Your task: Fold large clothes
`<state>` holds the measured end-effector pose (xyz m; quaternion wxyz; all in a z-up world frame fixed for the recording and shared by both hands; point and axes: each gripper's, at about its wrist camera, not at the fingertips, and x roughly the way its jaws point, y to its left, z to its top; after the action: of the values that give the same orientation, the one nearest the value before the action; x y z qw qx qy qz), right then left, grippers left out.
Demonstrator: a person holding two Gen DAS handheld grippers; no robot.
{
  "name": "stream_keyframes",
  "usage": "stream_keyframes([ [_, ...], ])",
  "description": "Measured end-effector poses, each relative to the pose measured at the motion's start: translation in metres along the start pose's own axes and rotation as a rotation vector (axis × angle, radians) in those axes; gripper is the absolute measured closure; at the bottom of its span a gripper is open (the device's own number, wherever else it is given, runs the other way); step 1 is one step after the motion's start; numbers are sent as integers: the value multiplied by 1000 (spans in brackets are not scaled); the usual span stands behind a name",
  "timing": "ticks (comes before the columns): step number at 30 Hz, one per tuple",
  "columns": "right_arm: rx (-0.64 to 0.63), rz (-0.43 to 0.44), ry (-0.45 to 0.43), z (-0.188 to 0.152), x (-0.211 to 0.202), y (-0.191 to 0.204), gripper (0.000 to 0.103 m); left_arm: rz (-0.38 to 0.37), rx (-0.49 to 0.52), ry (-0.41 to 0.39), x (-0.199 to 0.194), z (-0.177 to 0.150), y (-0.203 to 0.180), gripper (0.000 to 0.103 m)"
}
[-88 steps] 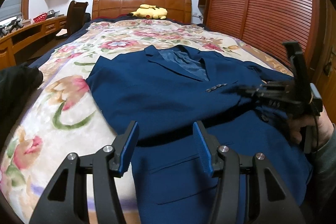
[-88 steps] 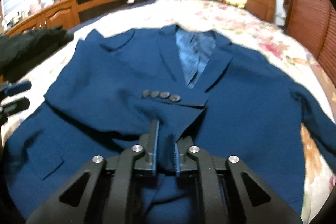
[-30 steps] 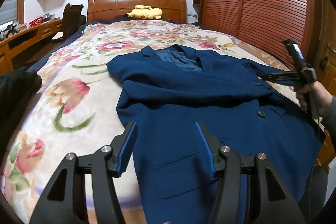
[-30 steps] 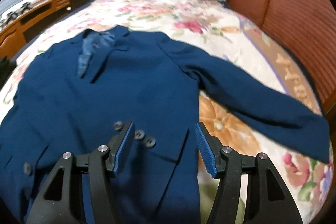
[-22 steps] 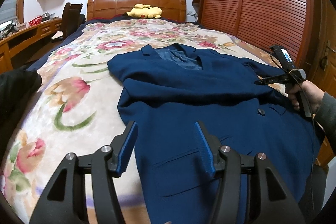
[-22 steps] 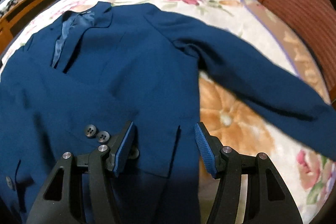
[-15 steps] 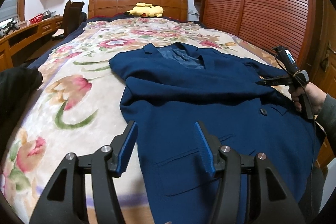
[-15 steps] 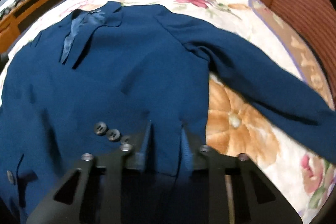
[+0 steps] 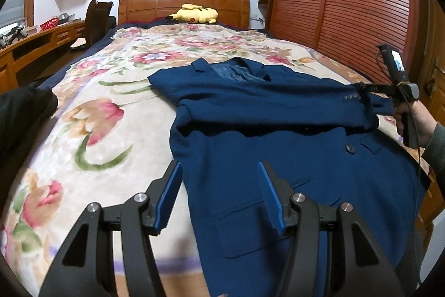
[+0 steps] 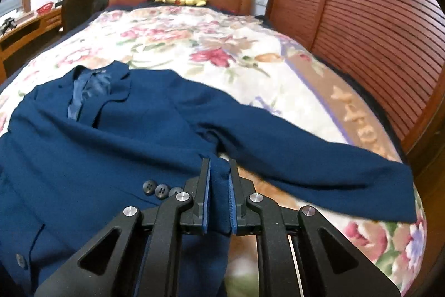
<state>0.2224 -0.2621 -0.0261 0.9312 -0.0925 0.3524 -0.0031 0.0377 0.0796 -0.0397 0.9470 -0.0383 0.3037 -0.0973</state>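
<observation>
We have the navy blazer (image 9: 278, 135) lying face up on the floral bedspread (image 9: 91, 113), one sleeve (image 10: 319, 157) stretched toward the wardrobe side. Our right gripper (image 10: 219, 199) is closing, jaws narrow on the cuff of the other sleeve, folded across the chest, near its buttons (image 10: 155, 189). Left gripper (image 9: 219, 196) hangs half open above the hem, holding nothing. Risks as we judge them: the thin pinch slips off the cuff when pulled, or the pull drags the whole blazer and rumples the lapels. No readable brand or writing; the collar tag is too blurred
</observation>
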Motion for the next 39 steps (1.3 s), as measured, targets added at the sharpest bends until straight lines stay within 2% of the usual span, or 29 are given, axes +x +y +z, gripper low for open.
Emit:
stream_keyframes([
  [3, 2, -1, 17, -2, 0, 2, 88, -7, -2, -11, -4, 2, -1, 48],
  [6, 13, -21, 15, -4, -9, 0, 65, -10, 2, -22, -7, 4, -2, 48],
  [8, 21, 9, -7, -5, -20, -3, 44, -15, 5, -33, -11, 7, -4, 48],
  [11, 24, 31, -29, -9, -35, -5, 35, -24, 7, -46, -13, 11, -7, 48],
  [18, 10, 67, -35, -30, -63, -12, 35, -48, 30, -64, -13, 18, -21, 48],
  [25, 6, 40, -37, -42, -75, -31, 35, -78, 51, -73, -2, 28, -41, 48],
  [39, 119, -124, -3, -44, -55, -144, 35, -117, 99, -40, 38, 37, -84, 48],
])
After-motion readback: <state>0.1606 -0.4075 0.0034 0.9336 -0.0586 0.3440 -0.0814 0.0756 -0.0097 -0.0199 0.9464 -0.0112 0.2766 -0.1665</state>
